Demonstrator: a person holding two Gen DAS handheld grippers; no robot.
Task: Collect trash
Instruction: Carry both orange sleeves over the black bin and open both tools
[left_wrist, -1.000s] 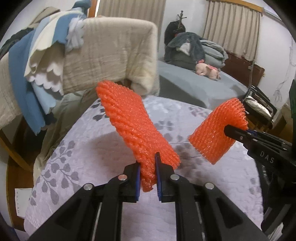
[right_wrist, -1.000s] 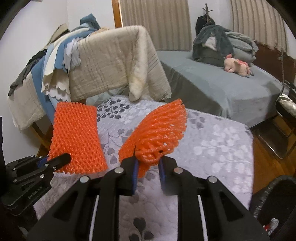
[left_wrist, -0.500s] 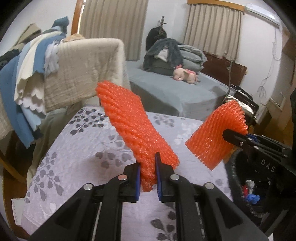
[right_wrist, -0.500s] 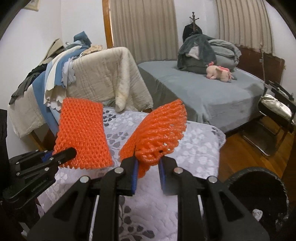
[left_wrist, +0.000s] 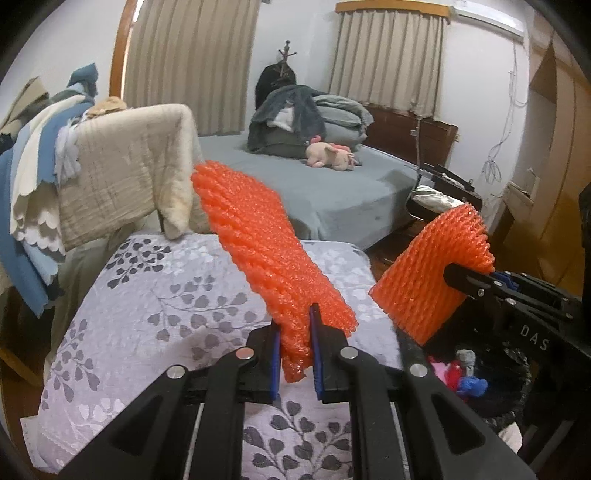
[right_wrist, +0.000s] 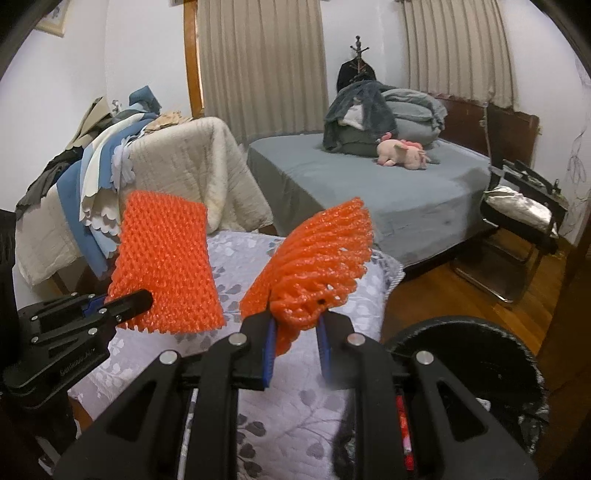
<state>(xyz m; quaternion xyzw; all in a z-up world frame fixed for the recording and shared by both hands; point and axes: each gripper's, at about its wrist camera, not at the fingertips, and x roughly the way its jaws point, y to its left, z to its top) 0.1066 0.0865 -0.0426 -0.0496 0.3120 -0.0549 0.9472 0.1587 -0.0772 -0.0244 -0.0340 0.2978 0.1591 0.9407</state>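
Note:
My left gripper (left_wrist: 294, 350) is shut on an orange foam net (left_wrist: 266, 251) and holds it up above the floral table cover (left_wrist: 155, 295). That net also shows in the right wrist view (right_wrist: 166, 266). My right gripper (right_wrist: 295, 347) is shut on a second orange foam net (right_wrist: 317, 258), also in the left wrist view (left_wrist: 436, 273), held over the table's right edge. A black trash bin (right_wrist: 480, 354) stands low on the right, just beyond the right gripper; it holds some trash (left_wrist: 461, 376).
A chair draped with blankets (left_wrist: 122, 162) stands behind the table on the left. A grey bed (right_wrist: 388, 192) with a pink plush toy lies beyond. A folding chair (right_wrist: 524, 210) stands on the wooden floor at right.
Both grippers have carried their nets to the right and back; the table has slid left and the trash bin has come into view at the lower right.

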